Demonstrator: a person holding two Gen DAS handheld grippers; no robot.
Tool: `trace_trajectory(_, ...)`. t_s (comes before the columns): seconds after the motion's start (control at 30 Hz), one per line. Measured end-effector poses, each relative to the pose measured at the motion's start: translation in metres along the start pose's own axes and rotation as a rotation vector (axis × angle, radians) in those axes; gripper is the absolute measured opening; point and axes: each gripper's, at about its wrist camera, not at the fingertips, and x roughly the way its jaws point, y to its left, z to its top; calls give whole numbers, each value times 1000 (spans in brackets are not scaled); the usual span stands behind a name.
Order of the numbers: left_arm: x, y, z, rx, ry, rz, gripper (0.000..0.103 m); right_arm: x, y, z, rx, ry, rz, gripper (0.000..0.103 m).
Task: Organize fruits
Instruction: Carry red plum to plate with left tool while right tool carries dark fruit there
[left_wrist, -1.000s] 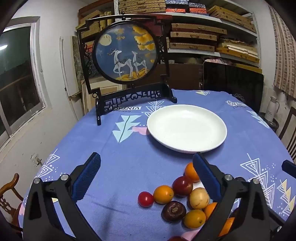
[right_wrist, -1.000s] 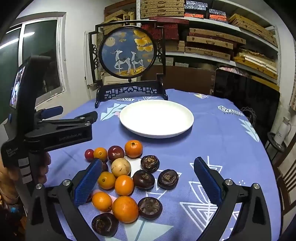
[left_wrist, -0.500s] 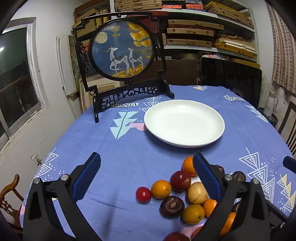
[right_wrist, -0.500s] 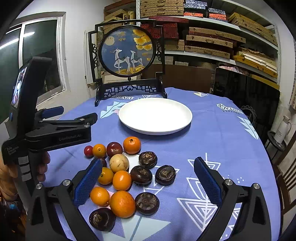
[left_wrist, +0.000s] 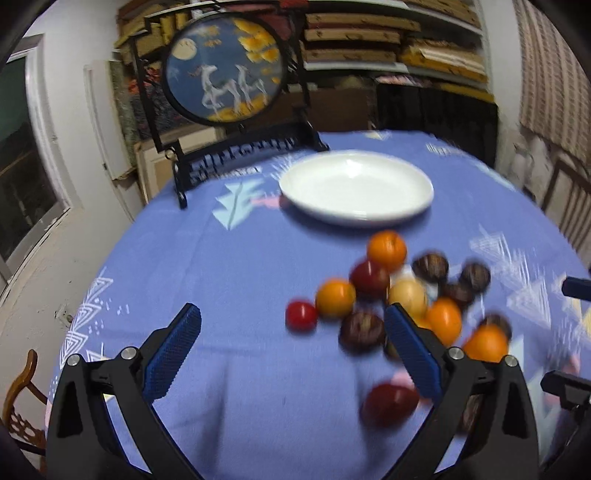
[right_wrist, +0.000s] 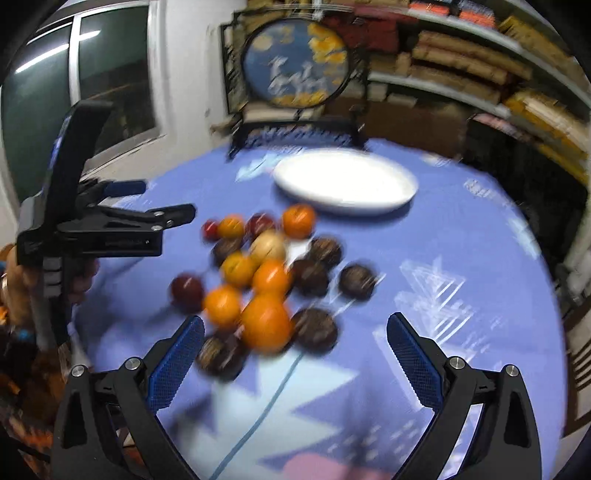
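- Near the tabletop's front edge, the fruits (right_wrist: 258, 280) lie just ahead of the right tongs (right_wrist: 295, 354), slightly left.
- Both the right and left tongs (left_wrist: 293, 347) are spread wide, holding nothing.

On the tabletop (left_wrist: 229, 266) the plate (left_wrist: 356, 192) lay beyond the pile of fruit (left_wrist: 399, 295), apart from it, with nothing in it. Behind the plate stood the round picture on its stand (left_wrist: 225, 70), and shelves (left_wrist: 391, 33) ran along the wall behind that. My left claw (left_wrist: 291, 354) hung wide apart just left of the fruit; my right claw (right_wrist: 295, 365) hung wide apart at the pile's near edge. A window (right_wrist: 74, 81) was at the left.
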Motion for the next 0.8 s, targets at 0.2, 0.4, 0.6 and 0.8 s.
trace_trajectory(0.2,-12,-5,-37,144,12,-45,98,20,25,-19,39,104,141,98)
trace_trajectory(0.4,-17,-4,-56,232,32,-63,98,47,47,-24,2,181,114,79)
trace_trajectory(0.6,-9,-12,-59,265,55,-90,98,51,52,-20,-40,171,99,44)
trace_trajectory(0.8,-1,-32,-54,299,62,-158,98,38,25,-25,7,166,116,44)
